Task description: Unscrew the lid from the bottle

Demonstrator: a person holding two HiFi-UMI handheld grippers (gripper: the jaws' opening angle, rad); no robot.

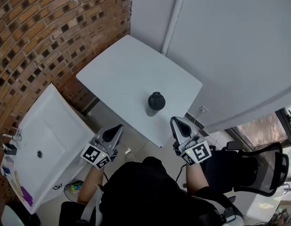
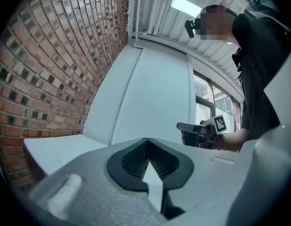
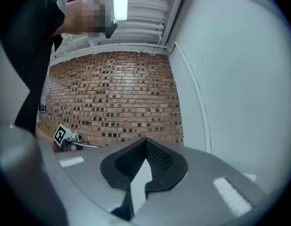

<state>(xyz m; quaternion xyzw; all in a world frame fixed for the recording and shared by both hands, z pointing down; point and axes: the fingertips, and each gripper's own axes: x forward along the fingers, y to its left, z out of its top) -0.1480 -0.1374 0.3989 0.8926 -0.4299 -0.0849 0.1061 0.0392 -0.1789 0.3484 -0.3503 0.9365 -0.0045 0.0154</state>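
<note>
Bottle [image 1: 155, 105] untouched and lid on, so I judge the task is at its very start. A brick wall [image 1: 51, 27] looks rough and matte. The white surface [image 1: 131, 69] is smooth, square with rounded corners. The left tongs [image 1: 116, 128] and right tongs [image 1: 177, 122], grey plastic with ribbed dark lining, are each pressed together on nothing and held short of the near edge. Close to that edge, roughly between them, the dark cylindrical bottle stands upright. Its round black lid [image 1: 156, 99] looks slightly glossy. Next, both pairs would need to spread: 1 to steady the body, 1 to turn the lid.
</note>
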